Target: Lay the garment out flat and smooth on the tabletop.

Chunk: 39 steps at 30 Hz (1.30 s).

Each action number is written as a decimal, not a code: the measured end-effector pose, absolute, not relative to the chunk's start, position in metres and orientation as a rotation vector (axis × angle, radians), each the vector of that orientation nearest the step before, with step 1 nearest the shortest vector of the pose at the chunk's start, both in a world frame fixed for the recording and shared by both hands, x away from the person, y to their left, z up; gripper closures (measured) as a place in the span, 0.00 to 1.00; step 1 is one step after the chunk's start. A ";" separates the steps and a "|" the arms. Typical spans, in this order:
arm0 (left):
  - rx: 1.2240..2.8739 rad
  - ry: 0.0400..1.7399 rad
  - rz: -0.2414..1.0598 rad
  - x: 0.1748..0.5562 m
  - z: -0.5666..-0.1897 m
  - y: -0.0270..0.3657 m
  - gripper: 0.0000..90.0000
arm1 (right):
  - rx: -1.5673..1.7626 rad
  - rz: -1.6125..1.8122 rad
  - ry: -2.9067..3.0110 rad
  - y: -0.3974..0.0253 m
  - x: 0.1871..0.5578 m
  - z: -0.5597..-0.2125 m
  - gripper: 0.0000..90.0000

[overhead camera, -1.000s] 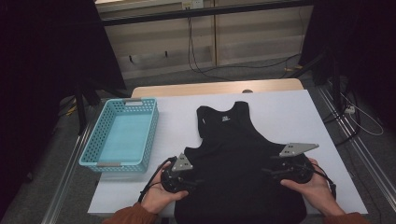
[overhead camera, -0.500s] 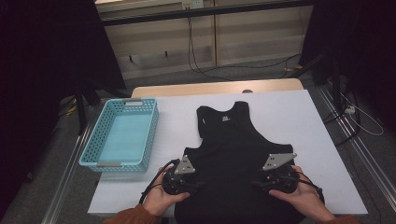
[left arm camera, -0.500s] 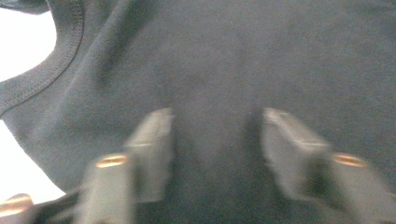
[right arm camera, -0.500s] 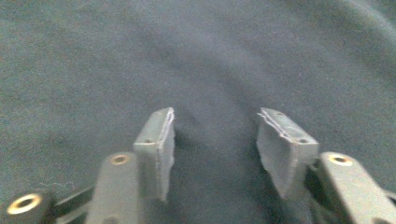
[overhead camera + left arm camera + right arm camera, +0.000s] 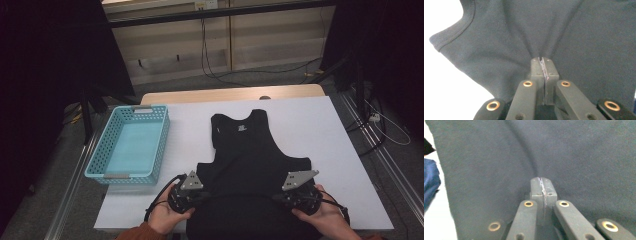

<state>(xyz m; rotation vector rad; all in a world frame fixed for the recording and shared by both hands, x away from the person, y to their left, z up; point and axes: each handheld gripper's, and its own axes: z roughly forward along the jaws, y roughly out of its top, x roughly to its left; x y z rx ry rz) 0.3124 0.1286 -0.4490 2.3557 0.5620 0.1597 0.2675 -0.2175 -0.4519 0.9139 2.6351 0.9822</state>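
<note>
— On the table (image 5: 310, 120), what lies where?

— A white sheet covers most of it, with a strip of bare wood at the far edge. A black tank top (image 5: 250, 155) lies flat near the middle, neck toward the far side, hem at the near edge by the person's hands.

— And to the left of it?

— A blue basket (image 5: 112, 167), apart from the top, close to the table's left edge.

— The grippers?

— Both sit at the top's lower part. The left gripper (image 5: 200, 196) is at its left side, the right gripper (image 5: 281, 196) at its right side, each with a grey plate on top.

— Jaws?

— In the left gripper view they are pressed together on a pinch of black cloth, with folds fanning out from the tips. In the right gripper view they are likewise closed on the cloth, with one crease running up from them.

— Any writing?

— A small label (image 5: 242, 128) sits inside the neck; its print is too small to read.
</note>
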 end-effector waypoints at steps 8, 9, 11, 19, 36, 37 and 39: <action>2.357 0.559 0.133 0.302 -0.448 0.133 1.00 | 0.895 0.984 2.655 -0.212 0.248 -0.451 1.00; 2.364 0.554 0.132 0.300 -0.447 0.134 1.00 | 0.899 0.984 2.656 -0.211 0.247 -0.451 1.00; 2.358 0.557 0.112 0.296 -0.447 0.135 1.00 | 0.893 0.996 2.660 -0.209 0.243 -0.451 1.00; 2.343 0.571 0.051 0.277 -0.445 0.147 0.99 | 0.873 1.019 2.690 -0.204 0.227 -0.451 1.00; 2.175 0.711 0.231 0.313 -0.442 0.145 0.26 | 0.940 1.148 2.473 -0.199 0.283 -0.432 0.61; 2.174 0.720 0.230 0.315 -0.443 0.144 0.23 | 0.936 1.162 2.466 -0.197 0.289 -0.430 0.61; 2.168 0.717 0.264 0.320 -0.443 0.142 0.19 | 0.931 1.167 2.458 -0.191 0.301 -0.428 0.63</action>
